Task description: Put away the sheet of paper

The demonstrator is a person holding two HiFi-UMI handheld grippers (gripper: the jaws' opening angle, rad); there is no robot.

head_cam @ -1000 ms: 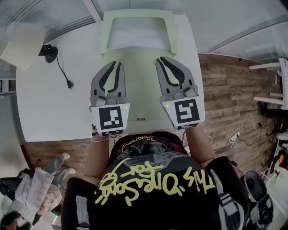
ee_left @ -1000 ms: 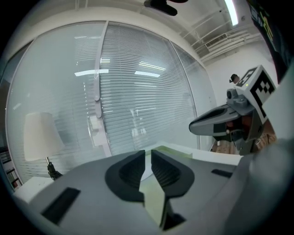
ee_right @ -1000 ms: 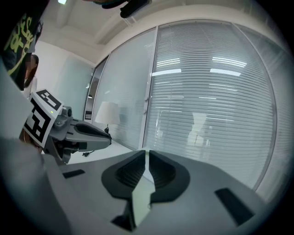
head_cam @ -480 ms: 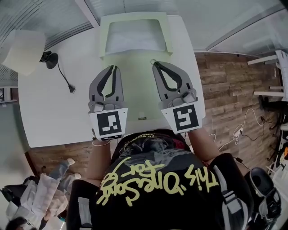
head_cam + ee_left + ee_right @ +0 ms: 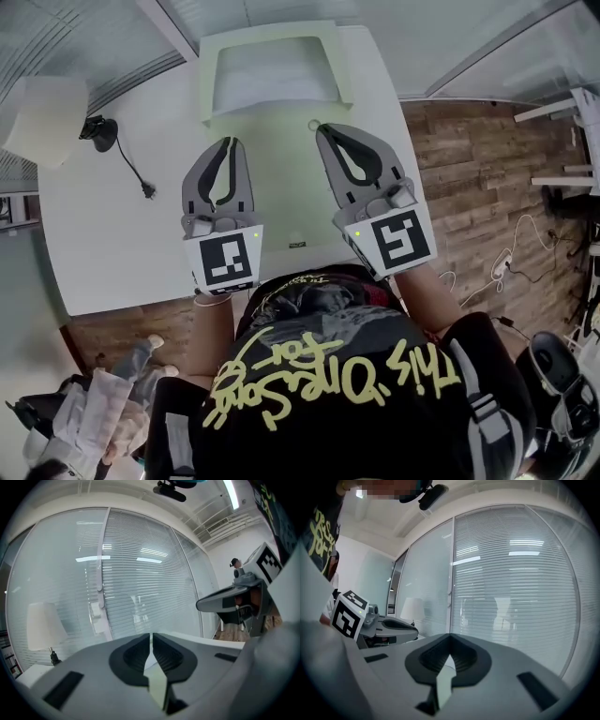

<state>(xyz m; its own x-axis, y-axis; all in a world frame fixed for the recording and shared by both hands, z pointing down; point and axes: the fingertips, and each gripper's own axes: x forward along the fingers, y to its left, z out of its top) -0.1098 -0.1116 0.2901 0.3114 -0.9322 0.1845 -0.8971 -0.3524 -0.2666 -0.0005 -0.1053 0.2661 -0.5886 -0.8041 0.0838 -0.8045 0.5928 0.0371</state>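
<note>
Left gripper (image 5: 231, 141): fingers all but pressed together, have just been closing, nothing pinched. The pale strip behind the tips in the left gripper view looks like the surface below, not a held thing. Right gripper (image 5: 322, 128): fingers fully together, also empty.

Both grippers hang over the near, flat part of a pale green holder (image 5: 208, 84) (folder or tray, cannot tell which), tips aimed at its far part and just short of it.

The sheet of paper (image 5: 277, 75) lies flat in the holder's far part, with green rim on three sides. It is beyond both sets of fingertips and touches neither. The holder sits on the white worktop (image 5: 103, 234).

Progress, as a judgement: the paper looks already seated in the holder, so the main step seems done. Possibly left: closing the holder or moving it off, which these views do not settle.
</note>
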